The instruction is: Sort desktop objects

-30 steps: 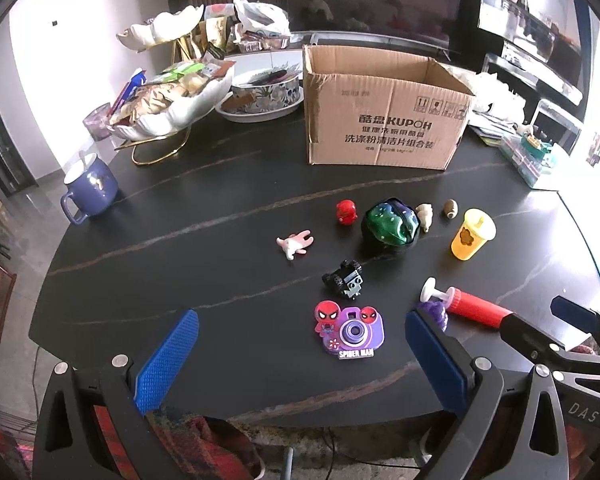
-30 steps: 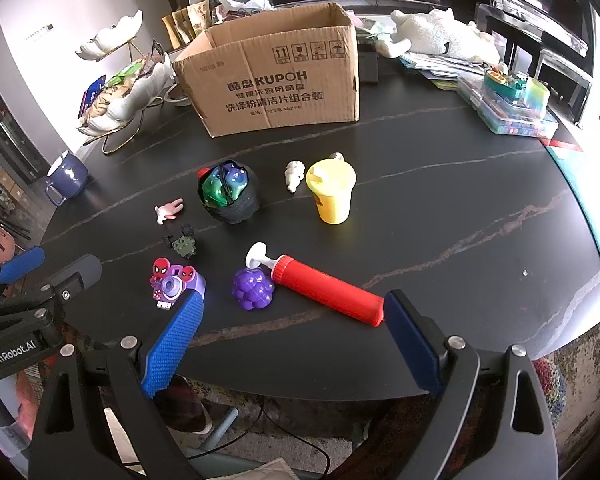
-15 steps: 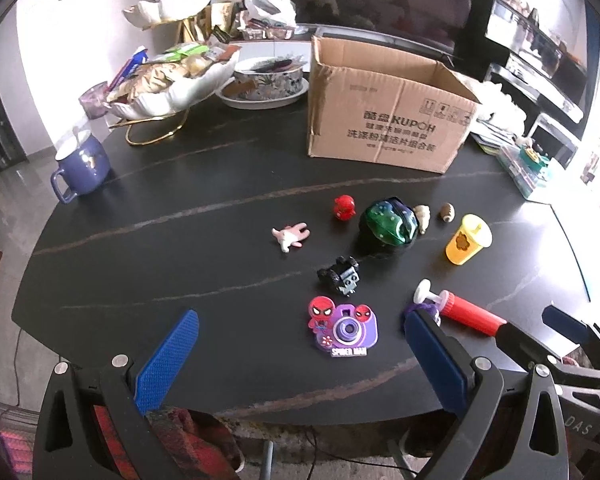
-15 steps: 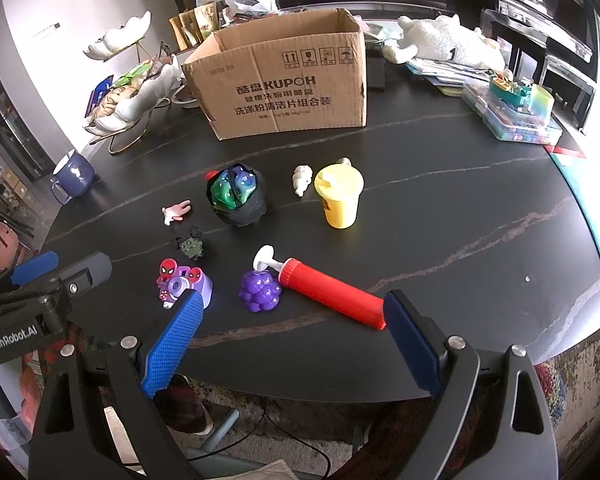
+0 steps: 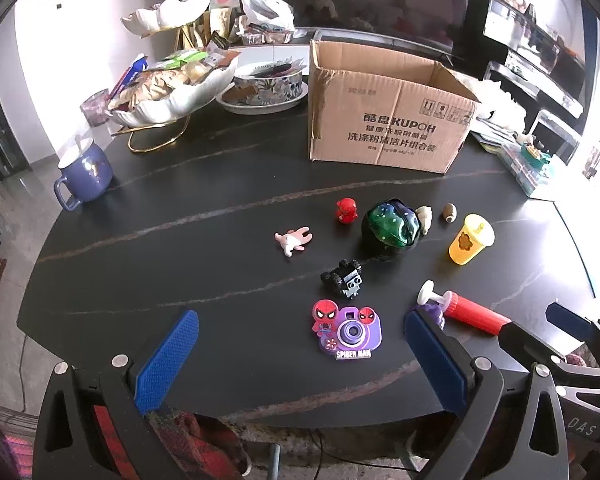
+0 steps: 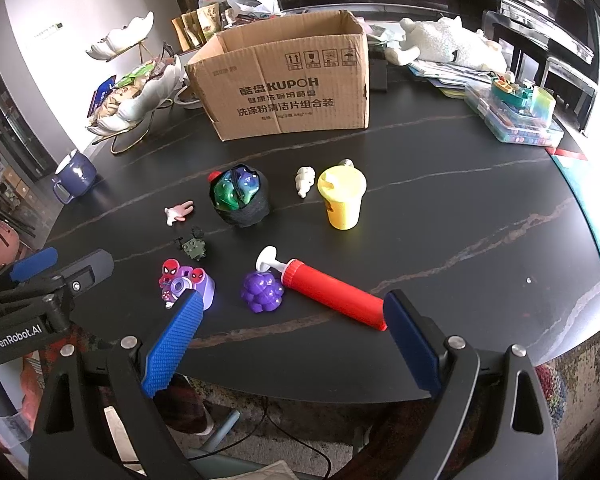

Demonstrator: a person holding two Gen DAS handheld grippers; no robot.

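Small toys lie on a black table [image 5: 180,240]: a purple Spider-Man camera [image 5: 348,332] [image 6: 188,284], a black toy car [image 5: 344,278], a pink hand [image 5: 294,238], a red figure [image 5: 346,210], a green-blue ball in a black pouch [image 5: 392,226] [image 6: 240,194], a yellow cup [image 5: 468,240] [image 6: 342,196], a red pump [image 6: 328,292] and a purple grape ball [image 6: 262,292]. An open cardboard box [image 5: 388,108] [image 6: 288,88] stands behind them. My left gripper [image 5: 300,356] is open and empty, near the camera. My right gripper [image 6: 292,340] is open and empty, near the pump.
A blue mug [image 5: 84,176] stands at the left. Shell-shaped snack bowls [image 5: 172,92] and a patterned dish [image 5: 264,88] sit at the back left. Plastic boxes [image 6: 516,116] and a white plush [image 6: 448,44] are at the back right. The table's front edge is right below both grippers.
Both grippers have risen and pulled slightly back, so the toys look smaller and lower. Both stay open. Nothing on the table has moved.
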